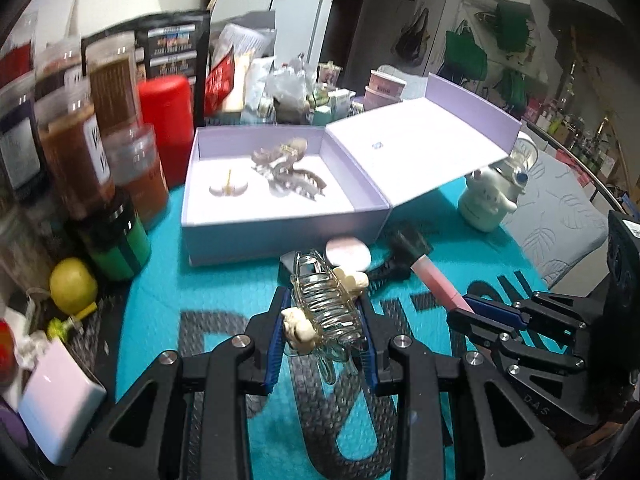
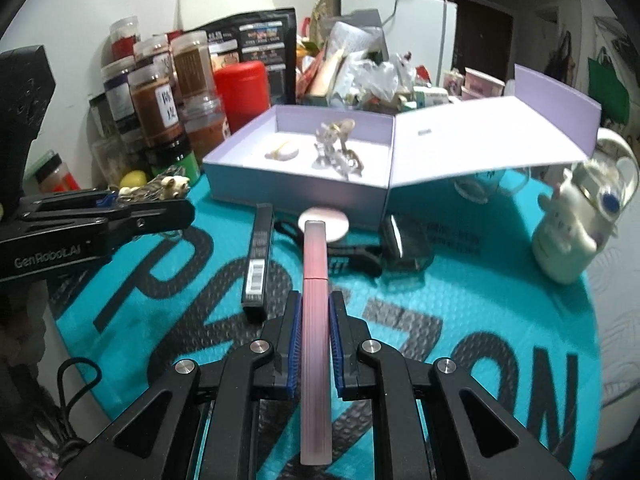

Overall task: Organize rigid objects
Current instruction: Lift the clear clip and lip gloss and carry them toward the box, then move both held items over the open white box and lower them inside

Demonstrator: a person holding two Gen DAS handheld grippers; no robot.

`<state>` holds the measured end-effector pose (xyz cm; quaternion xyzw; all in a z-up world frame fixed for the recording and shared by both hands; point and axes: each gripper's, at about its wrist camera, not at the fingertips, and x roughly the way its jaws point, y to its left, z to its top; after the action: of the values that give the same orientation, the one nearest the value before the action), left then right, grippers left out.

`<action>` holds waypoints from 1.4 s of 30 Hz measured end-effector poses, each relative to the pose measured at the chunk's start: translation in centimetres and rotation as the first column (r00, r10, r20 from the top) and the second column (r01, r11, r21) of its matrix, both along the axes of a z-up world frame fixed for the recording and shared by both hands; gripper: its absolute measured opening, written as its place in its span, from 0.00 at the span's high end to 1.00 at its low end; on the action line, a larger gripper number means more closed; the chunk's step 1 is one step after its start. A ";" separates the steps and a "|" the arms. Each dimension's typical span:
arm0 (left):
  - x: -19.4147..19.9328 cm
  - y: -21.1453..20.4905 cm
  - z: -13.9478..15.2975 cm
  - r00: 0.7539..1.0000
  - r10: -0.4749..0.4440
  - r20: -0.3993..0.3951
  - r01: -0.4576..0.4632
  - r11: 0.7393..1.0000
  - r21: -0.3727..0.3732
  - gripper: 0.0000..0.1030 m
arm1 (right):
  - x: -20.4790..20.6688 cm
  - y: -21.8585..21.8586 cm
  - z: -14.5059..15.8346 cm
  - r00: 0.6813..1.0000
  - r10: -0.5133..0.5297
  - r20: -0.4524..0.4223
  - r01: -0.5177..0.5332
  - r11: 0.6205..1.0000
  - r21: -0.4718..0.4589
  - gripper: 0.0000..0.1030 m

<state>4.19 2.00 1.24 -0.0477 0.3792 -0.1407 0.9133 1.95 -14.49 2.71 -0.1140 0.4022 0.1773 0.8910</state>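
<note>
My left gripper (image 1: 326,312) is shut on a clear hair claw clip (image 1: 326,304) with cream trims, held above the teal mat (image 1: 160,292). That gripper (image 2: 120,200) and its clip (image 2: 160,188) also show at the left of the right wrist view. My right gripper (image 2: 315,308) is shut on a long pink tube (image 2: 316,280), lifted off the mat; in the left wrist view the same gripper (image 1: 466,310) and tube (image 1: 436,280) appear at the right. Behind stands an open lilac box (image 1: 280,224) (image 2: 296,196) holding several hair clips (image 1: 288,168) (image 2: 336,148).
On the mat lie a round pink compact (image 2: 324,222), a slim black box (image 2: 258,256), and a dark brush (image 2: 404,244). Jars (image 1: 72,152) and a red canister (image 1: 168,120) crowd the left. A white figurine (image 2: 568,232) stands at the right. The box lid (image 1: 424,148) lies open to the right.
</note>
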 end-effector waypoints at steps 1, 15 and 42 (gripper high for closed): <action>0.2 0.0 0.3 1.000 0.001 0.007 -0.001 1.000 0.004 0.70 | 0.2 0.1 0.4 1.000 0.008 0.009 -0.008 1.000 0.002 0.87; 3.1 0.2 2.9 0.998 0.002 0.064 -0.004 1.000 0.027 0.70 | 3.1 1.4 4.0 0.994 0.082 0.071 -0.085 0.996 0.034 0.87; 14.9 0.7 4.8 0.994 0.014 0.110 -0.019 0.999 0.049 0.70 | 15.0 2.8 5.3 0.991 0.095 0.095 -0.100 0.993 0.056 0.87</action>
<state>19.12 2.69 6.08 -0.0204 0.3312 -0.1260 0.9349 16.96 -11.70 7.98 -0.1146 0.3489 0.2272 0.9019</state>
